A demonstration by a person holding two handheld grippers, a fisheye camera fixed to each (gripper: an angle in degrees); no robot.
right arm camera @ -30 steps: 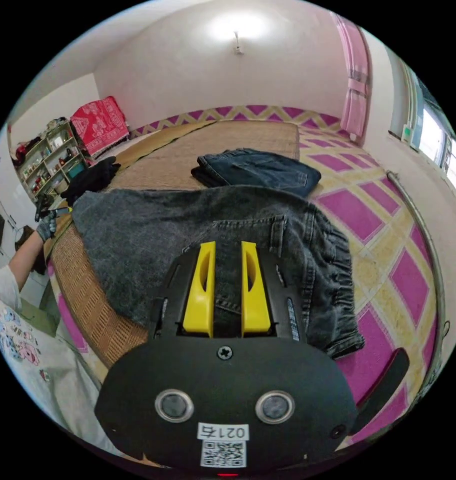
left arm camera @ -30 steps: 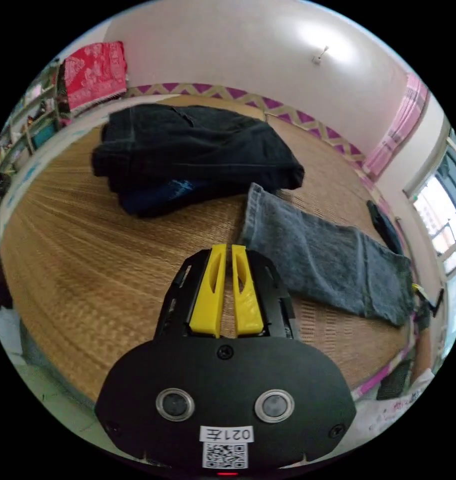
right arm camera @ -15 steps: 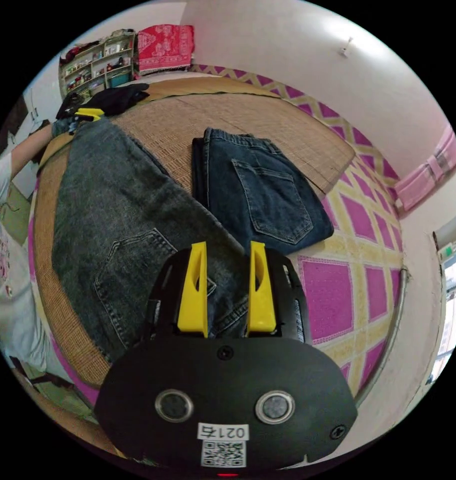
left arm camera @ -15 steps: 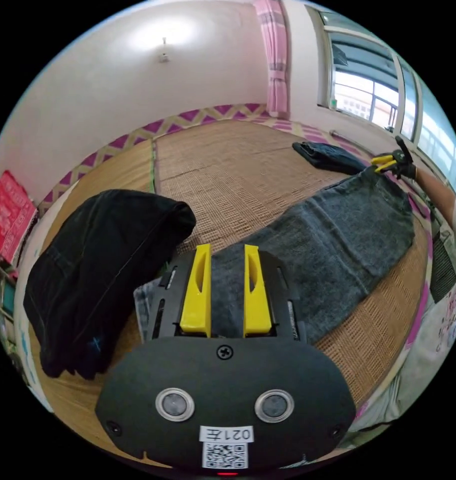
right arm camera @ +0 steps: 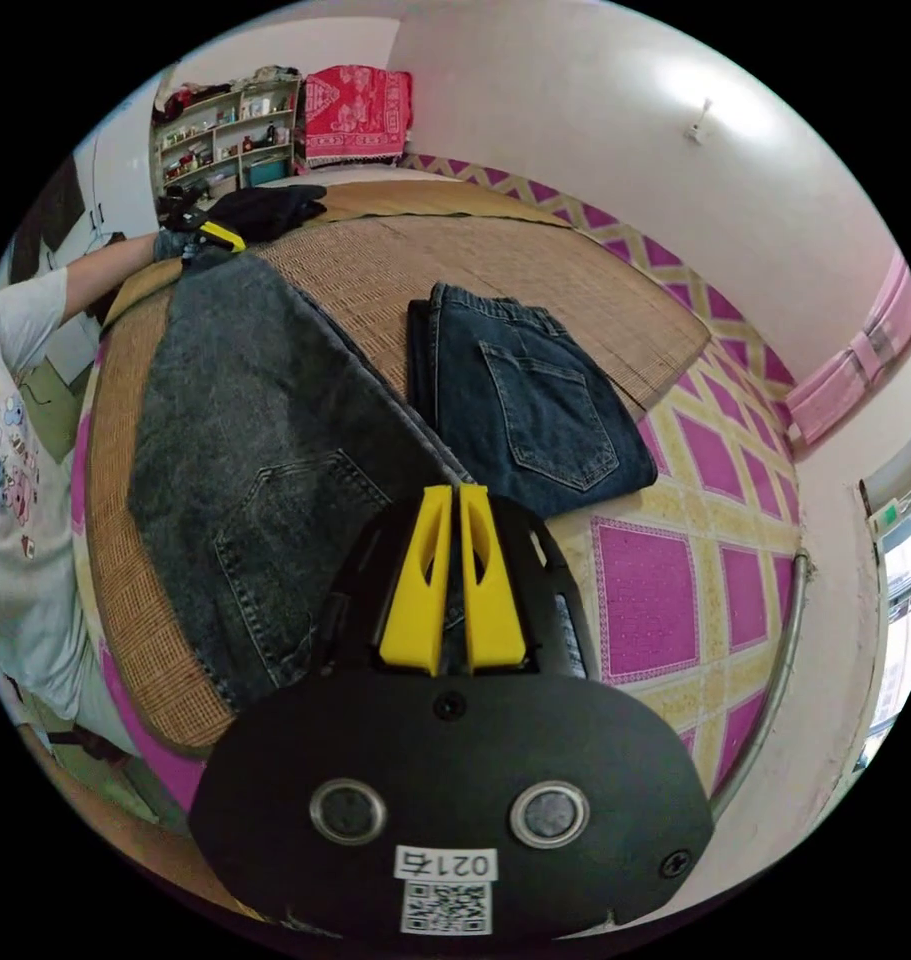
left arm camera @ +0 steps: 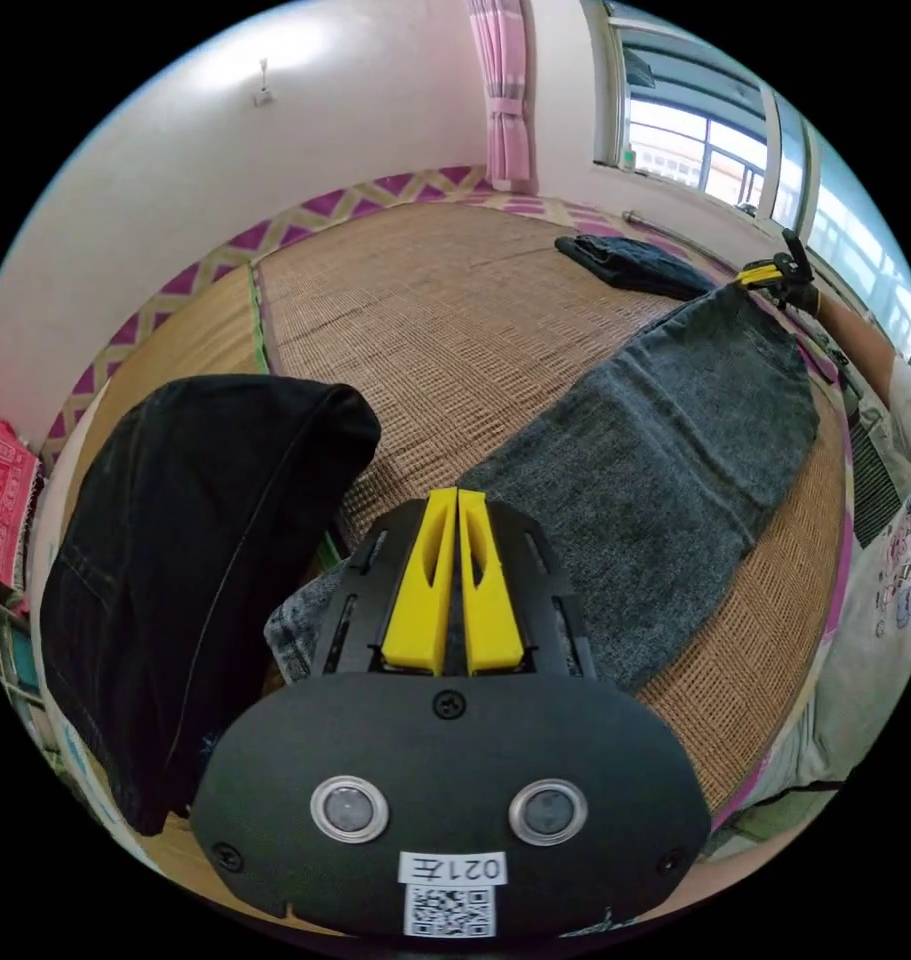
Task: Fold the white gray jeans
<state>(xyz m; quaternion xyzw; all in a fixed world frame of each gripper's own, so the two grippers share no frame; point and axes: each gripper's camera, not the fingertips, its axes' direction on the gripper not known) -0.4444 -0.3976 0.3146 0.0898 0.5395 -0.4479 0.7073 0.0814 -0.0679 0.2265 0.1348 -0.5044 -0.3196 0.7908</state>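
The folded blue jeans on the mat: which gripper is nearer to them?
Right. The right gripper grips the gray jeans just beside the folded blue jeans; the left gripper holds their far end.

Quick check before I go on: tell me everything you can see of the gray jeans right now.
The gray jeans are washed gray denim, stretched out long and flat on the woven mat. A back pocket faces up near the waist. The left gripper is shut on the hem end, the right gripper on the waist end.
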